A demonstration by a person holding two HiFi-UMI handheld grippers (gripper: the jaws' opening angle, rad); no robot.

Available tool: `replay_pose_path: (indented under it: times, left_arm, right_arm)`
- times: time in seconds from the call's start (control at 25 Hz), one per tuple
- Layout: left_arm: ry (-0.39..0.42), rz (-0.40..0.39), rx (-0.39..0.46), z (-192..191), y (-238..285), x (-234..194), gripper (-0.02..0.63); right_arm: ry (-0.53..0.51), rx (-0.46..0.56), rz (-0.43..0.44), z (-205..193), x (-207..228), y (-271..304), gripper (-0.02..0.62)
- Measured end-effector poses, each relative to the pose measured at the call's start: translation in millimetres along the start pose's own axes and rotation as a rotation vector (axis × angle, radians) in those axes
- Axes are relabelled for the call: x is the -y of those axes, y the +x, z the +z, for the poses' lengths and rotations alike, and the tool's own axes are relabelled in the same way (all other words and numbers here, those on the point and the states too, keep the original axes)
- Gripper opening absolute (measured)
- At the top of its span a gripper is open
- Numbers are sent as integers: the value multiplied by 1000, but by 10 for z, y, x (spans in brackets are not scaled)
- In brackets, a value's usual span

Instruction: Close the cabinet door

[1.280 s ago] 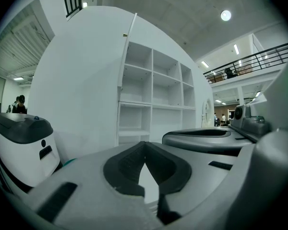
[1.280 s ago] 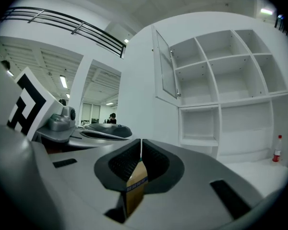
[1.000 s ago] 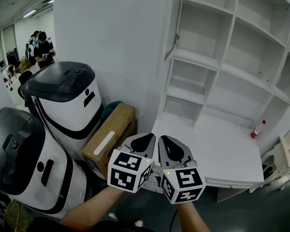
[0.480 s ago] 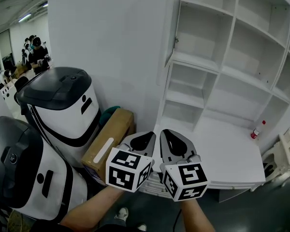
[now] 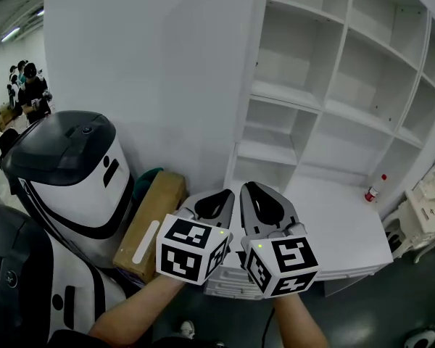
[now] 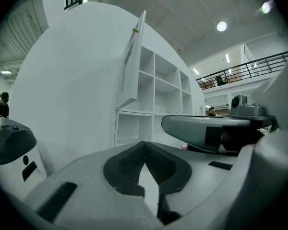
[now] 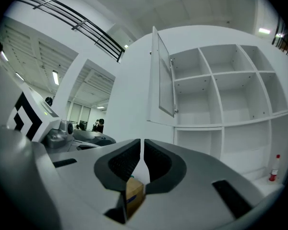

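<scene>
Cabinet door (image 7: 163, 75) stands open, long axis vertical, swung outward from shelves (image 7: 194, 102).

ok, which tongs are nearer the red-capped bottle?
Right. The right tongs sit left of the bottle; the left tongs lie further left, beside them.

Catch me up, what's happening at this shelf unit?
A person holds the left claw and right claw side by side, pointed at a white shelf unit. Both claws are shut and empty, touching nothing. The cabinet door at the unit's upper left stands open, not yet reached.
</scene>
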State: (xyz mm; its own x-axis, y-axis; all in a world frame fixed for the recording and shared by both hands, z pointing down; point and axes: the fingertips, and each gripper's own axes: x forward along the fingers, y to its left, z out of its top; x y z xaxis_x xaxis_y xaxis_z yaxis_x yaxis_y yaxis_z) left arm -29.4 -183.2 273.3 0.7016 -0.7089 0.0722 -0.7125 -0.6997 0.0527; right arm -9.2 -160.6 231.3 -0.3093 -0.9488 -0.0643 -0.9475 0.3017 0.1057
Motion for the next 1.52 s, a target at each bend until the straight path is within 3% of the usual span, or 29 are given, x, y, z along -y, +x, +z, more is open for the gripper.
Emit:
replay_pose_path:
  times: [0.56,0.72,1.52]
  left_arm:
    - [-7,-111,11,111,298,-369,12]
    - [-8,-137,15,132,381,-439,12]
    - [1,-232,45,260,522,-540,12]
  right_arm:
    - [-28,61,-123,446,68,518,28]
    - [-28,70,-136,533,79,612,101]
    - [-63,102,-295,648,245,858,101]
